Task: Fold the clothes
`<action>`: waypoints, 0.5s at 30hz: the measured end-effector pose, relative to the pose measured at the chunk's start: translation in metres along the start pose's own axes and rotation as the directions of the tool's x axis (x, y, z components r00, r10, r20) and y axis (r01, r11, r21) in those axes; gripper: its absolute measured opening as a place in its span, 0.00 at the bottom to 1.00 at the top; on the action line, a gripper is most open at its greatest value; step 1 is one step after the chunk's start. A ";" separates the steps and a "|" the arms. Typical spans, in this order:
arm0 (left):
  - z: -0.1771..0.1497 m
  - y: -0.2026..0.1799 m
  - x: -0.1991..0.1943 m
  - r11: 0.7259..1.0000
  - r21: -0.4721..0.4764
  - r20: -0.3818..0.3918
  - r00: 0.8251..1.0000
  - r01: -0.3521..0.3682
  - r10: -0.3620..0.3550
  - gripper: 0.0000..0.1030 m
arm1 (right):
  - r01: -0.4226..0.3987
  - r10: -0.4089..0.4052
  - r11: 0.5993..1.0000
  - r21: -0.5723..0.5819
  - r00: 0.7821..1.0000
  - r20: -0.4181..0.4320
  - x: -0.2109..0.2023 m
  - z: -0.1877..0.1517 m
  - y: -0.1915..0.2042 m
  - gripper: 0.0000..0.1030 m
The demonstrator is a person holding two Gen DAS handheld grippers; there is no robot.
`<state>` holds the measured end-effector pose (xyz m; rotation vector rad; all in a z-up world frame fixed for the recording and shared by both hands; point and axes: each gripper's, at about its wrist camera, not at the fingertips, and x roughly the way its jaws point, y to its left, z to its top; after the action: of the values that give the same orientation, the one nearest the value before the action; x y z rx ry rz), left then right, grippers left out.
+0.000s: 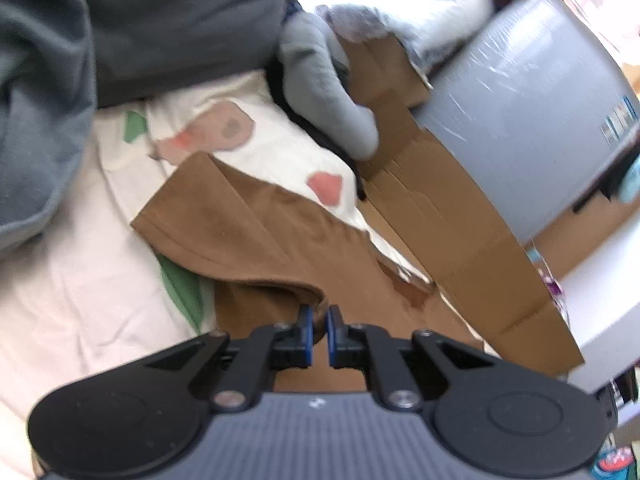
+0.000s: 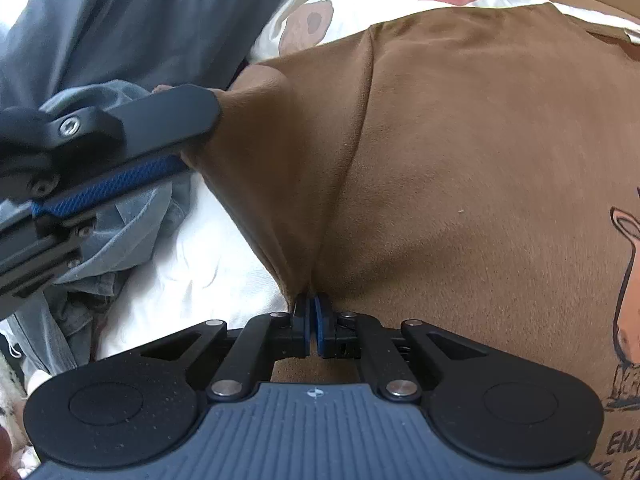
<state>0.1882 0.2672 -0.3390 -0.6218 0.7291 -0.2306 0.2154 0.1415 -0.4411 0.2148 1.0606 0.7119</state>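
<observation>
On a pale printed bedsheet a brown T-shirt is spread, a cartoon print showing at its right edge. One fold of its edge is pinched tight by the right gripper, another by the left gripper. Grey clothing is heaped beyond, and a cardboard box is seen beside it
</observation>
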 end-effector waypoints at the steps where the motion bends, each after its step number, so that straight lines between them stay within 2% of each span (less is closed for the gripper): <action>1: -0.001 0.000 0.001 1.000 0.003 -0.012 1.000 0.010 -0.010 0.07 | -0.003 0.003 1.000 0.002 1.000 0.008 0.000 -0.002 -0.001 0.08; 7: -0.009 0.003 0.010 0.998 -0.005 -0.089 0.994 0.063 -0.063 0.07 | -0.019 0.018 1.000 0.015 0.999 0.034 -0.003 -0.007 -0.003 0.08; 12: -0.012 0.006 0.019 0.994 -0.018 -0.190 0.976 0.109 -0.111 0.08 | -0.044 0.043 0.998 0.050 0.998 0.035 -0.006 -0.010 -0.008 0.08; 15: -0.013 0.003 0.017 0.989 -0.005 -0.225 0.964 0.144 -0.142 0.17 | -0.030 0.029 0.999 0.032 0.999 0.025 -0.013 -0.015 -0.005 0.12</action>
<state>0.1921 0.2569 -0.3580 -0.6449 0.9008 -0.4439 0.2010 0.1273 -0.4417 0.2665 1.0479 0.7178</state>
